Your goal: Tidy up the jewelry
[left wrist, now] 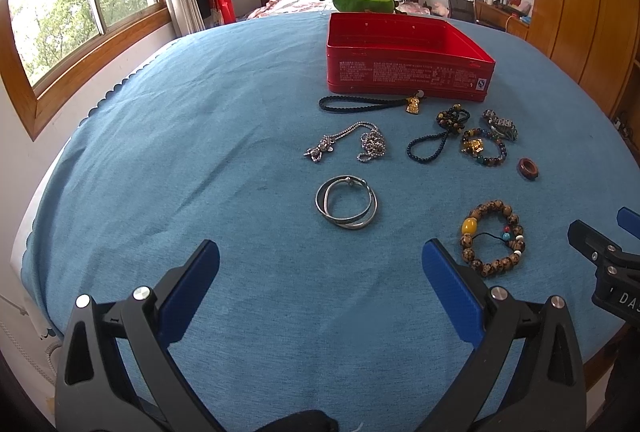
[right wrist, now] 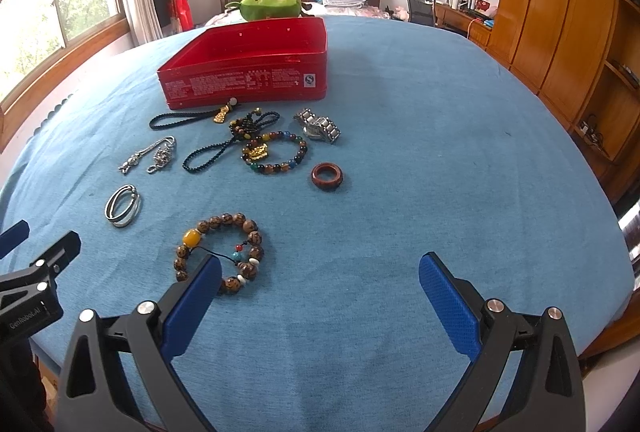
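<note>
Nearest your lenses: both tools spread wide, nothing between the blue pads. Your left gripper (left wrist: 320, 272) hangs over bare blue cloth (left wrist: 200, 152). Your right gripper (right wrist: 320, 284) does likewise, its left pad overlapping the near edge of the wooden bead bracelet (right wrist: 220, 252) in view; contact cannot be told.

Landmark: the red tin (left wrist: 404, 56), lid off, standing on the cloth at the far side of the spread. What shows of its inside is bare red wall and floor, no jewelry; the near wall hides part of the floor.

All jewelry lies loose on the cloth, on your side of the tin:
- Black cord with gold charm (left wrist: 372, 103), just beside the tin's near wall, its charm end about touching it.
- Metal watch (right wrist: 318, 126), near the tin's right front corner.
- Dark bead strand (right wrist: 228, 144) and coloured bead bracelet (right wrist: 276, 152), side by side, a little nearer you than the cord.
- Silver chain (left wrist: 348, 144), off the tin's left front corner.
- Brown ring (right wrist: 327, 176), nearer you than the watch.
- Silver bangles (left wrist: 346, 202), two overlapping, well apart from the tin.
- Wooden bead bracelet, farthest from the tin, closest to your grippers.
</note>
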